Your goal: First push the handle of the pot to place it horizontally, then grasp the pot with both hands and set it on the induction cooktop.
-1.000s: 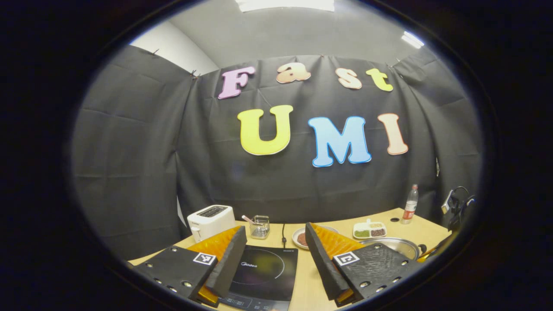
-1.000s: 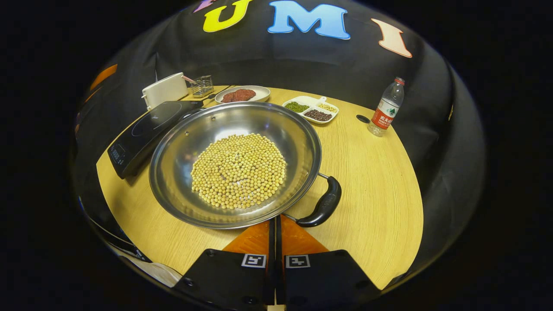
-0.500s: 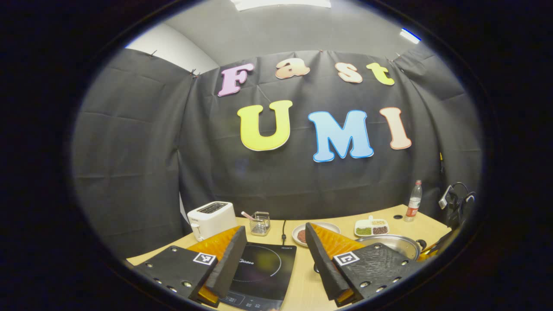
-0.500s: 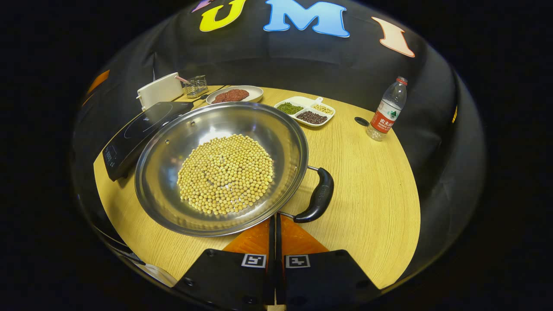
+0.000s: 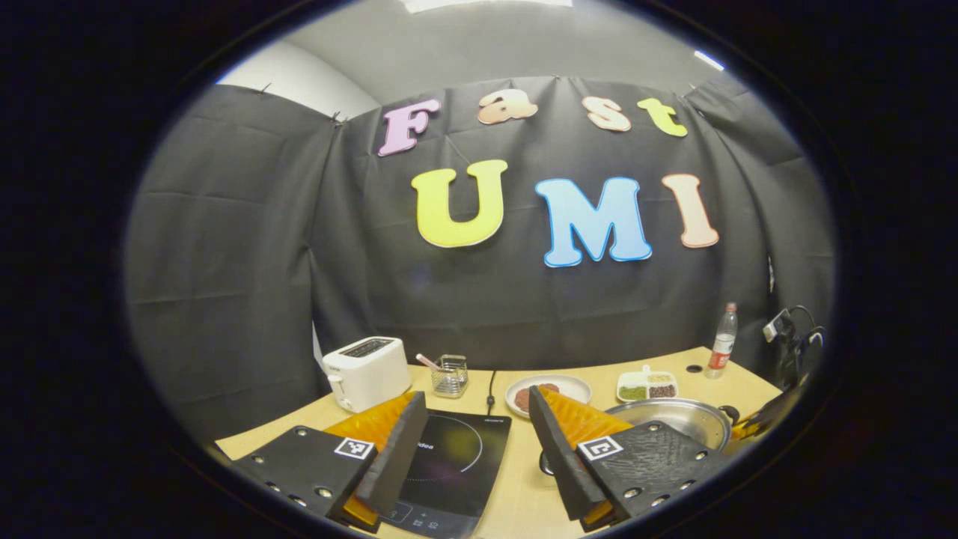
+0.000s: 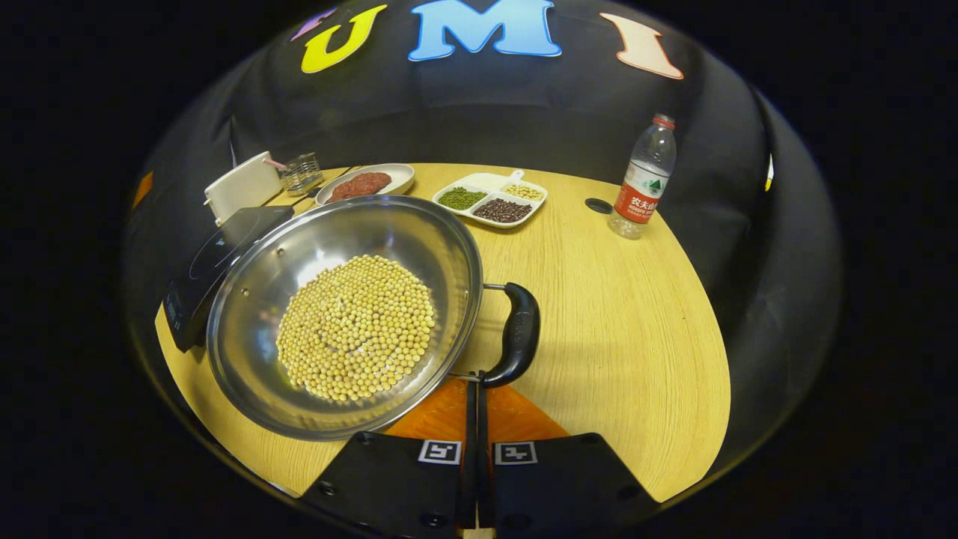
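Observation:
A wide steel pot [image 6: 374, 232] holding yellow soybeans [image 6: 355, 326] sits on the wooden table in the right gripper view. Its black loop handle [image 6: 516, 333] points right. My right gripper [image 6: 473, 383] is shut, and its tips touch the near end of that handle. The black induction cooktop [image 6: 213, 258] lies just left of the pot. In the left gripper view my left gripper [image 5: 475, 438] hangs open above the cooktop [image 5: 456, 453], with the pot [image 5: 677, 415] off to its right.
Along the back of the table stand a white toaster [image 6: 239, 187], a small wire basket [image 6: 301, 172], a plate of red meat [image 6: 363, 183], a divided dish of beans [image 6: 490, 203] and a water bottle [image 6: 644, 180]. Bare wood [image 6: 621, 337] lies right of the handle.
The pot has turned and slid left in the right gripper view. Its handle swung from the near right toward the right side, with the shut right gripper at its end.

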### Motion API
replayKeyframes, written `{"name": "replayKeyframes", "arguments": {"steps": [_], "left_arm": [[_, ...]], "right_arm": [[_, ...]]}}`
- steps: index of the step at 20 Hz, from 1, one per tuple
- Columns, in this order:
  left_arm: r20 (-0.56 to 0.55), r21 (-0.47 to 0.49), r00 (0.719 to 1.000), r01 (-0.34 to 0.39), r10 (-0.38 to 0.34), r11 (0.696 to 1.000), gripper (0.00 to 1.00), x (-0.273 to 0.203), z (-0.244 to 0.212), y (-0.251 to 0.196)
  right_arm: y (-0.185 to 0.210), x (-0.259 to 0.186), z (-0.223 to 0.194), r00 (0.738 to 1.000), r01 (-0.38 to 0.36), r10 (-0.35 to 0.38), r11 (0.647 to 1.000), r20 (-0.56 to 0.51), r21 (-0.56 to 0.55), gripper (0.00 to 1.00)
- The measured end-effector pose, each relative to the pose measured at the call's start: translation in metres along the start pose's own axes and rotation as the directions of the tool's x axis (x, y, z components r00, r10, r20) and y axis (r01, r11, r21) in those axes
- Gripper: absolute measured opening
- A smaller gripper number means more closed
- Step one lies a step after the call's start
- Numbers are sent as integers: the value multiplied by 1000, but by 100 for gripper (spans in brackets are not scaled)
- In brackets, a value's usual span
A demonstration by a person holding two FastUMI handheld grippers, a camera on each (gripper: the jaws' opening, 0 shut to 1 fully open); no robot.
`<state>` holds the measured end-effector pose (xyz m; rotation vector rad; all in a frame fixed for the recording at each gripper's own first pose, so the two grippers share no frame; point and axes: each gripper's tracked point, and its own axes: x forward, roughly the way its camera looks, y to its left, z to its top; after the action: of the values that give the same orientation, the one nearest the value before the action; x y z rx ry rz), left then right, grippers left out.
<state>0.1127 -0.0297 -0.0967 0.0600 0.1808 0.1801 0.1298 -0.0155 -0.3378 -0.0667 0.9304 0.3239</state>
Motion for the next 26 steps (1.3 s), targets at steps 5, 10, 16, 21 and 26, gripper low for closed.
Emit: {"name": "replayKeyframes", "arguments": {"steps": [5,10,16,21,26], "left_arm": [[-20,5,999,36,-35,999,83,9,-10,-15],[-37,8,994,103,-103,995,81,21,-19,-33],[-99,15,973,213,-211,977,83,43,-43,-57],[-204,-28,942,266,-266,964,83,61,-78,-70],[-306,-31,903,309,-303,951,83,77,-117,-88]], "right_arm": [[-7,-13,0,999,42,-41,999,30,-25,5],[-10,-44,26,985,77,-83,996,150,44,17],[-8,-66,70,947,81,-122,986,298,145,96],[-5,-58,75,948,86,-131,983,291,162,96],[-9,-38,72,952,110,-144,984,270,137,96]]}}
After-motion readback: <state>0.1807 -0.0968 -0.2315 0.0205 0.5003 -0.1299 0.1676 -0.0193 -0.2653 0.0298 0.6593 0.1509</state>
